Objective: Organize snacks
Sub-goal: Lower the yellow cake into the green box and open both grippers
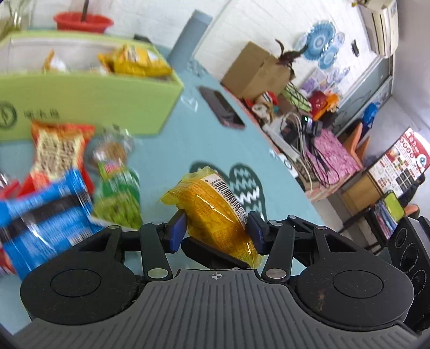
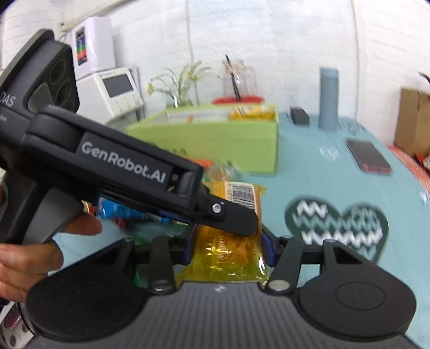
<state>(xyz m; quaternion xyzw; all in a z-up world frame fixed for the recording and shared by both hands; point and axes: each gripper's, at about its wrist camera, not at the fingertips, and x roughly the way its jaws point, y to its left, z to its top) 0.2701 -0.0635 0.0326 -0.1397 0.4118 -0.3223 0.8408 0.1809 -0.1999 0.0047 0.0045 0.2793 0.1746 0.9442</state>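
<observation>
A yellow snack packet [image 1: 212, 209] with a barcode is held above the teal table, and both tools grip it. In the left wrist view my left gripper [image 1: 216, 231] has its blue pads pressed on the packet's two sides. In the right wrist view my right gripper [image 2: 228, 247] clamps the same yellow packet [image 2: 228, 249] between its blue pads. The left gripper [image 2: 242, 222] reaches in from the left across the packet's top, carried by a person's hand [image 2: 27, 255]. The lime green box [image 1: 88, 96] stands behind, with yellow packets [image 1: 137, 61] inside.
Loose snacks lie left of the grip: a blue packet [image 1: 45, 214], an orange-red packet [image 1: 59, 150] and a green packet [image 1: 118, 193]. A dark phone [image 2: 368, 155], a grey bottle [image 2: 328, 96] and a red bowl [image 1: 83, 21] sit further back. Cluttered boxes [image 1: 255, 72] lie beyond the table's right edge.
</observation>
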